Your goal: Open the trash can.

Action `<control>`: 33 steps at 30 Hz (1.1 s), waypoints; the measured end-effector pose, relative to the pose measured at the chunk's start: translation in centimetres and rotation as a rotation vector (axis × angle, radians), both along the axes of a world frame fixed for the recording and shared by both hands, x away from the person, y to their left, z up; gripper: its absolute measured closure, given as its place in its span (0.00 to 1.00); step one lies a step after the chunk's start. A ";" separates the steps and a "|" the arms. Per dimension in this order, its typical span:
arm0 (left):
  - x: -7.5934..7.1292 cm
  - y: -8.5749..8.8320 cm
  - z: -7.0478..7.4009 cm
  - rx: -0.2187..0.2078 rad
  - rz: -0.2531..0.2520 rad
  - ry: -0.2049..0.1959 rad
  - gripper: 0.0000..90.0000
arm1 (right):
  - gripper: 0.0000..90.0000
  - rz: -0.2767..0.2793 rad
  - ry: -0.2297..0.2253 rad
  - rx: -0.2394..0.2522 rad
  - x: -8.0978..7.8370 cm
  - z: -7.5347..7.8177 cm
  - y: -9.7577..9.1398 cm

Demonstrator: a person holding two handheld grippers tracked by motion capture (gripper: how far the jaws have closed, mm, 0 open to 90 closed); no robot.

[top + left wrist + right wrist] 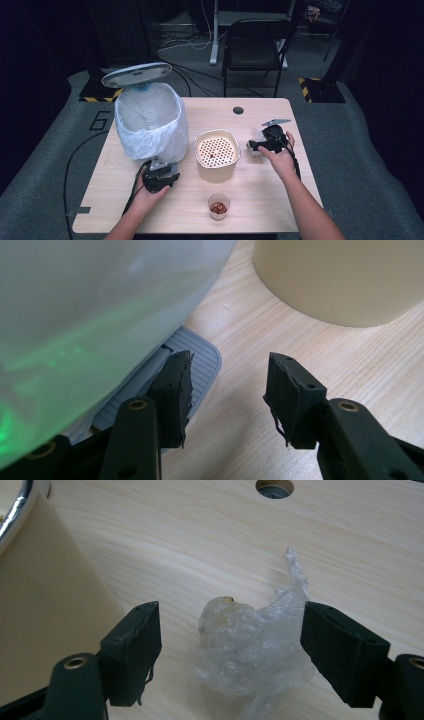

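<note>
A person seated at a light wooden table (pixel 270 195) works a pair of hand-held tongs, one in each hand. The left gripper (pixel 230 390) sits at the foot of a pedal bin (pixel 150 125), which stands at about 10 o'clock on the tabletop with a white liner folded over its rim and its grey lid (pixel 136 74) raised. In the left gripper view its jaws stand apart with bare wood between them; they grasp nothing, and one jaw lies against the ribbed grey pedal (pixel 200 357) that juts from under the bin. The right gripper (pixel 230 640) hovers low at about 3 o'clock of a cream container (pixel 216 170) with a perforated insert, which stands mid-table. Its jaws are spread wide on either side of a crumpled piece of clear plastic wrap (pixel 250 650), which lies on the wood between them. One pad is clearly short of the wrap; whether the other brushes its edge cannot be told, and neither pad squeezes it. A small cup (pixel 218 205) of reddish pieces stands at 6 o'clock of the container, near the person's edge. A round cable hole (pixel 238 110) marks the far edge at 12 o'clock, and a black chair (pixel 252 45) stands beyond it.
</note>
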State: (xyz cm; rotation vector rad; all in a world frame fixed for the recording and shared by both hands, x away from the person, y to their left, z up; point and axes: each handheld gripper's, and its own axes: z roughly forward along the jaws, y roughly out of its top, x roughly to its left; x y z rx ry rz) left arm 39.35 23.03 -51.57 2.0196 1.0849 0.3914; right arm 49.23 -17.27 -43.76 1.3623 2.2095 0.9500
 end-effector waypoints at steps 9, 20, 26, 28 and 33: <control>0.0 0.0 0.0 0.001 0.004 0.002 0.59 | 0.26 -0.009 0.015 -0.023 1.2 -1.5 0.7; 0.0 0.0 0.0 0.003 0.005 0.007 0.59 | 0.29 -0.042 0.037 -0.050 2.3 -3.7 0.4; 0.0 0.0 0.0 -0.003 0.005 0.002 0.59 | 0.29 -0.059 0.068 -0.036 2.6 -4.8 -0.3; 0.0 0.0 0.0 -0.002 0.005 0.002 0.59 | 0.32 -0.066 0.084 -0.024 2.7 -5.1 -0.6; -0.1 0.0 0.1 0.015 0.001 0.005 0.59 | 0.36 -0.063 0.092 0.002 2.8 -5.5 -0.9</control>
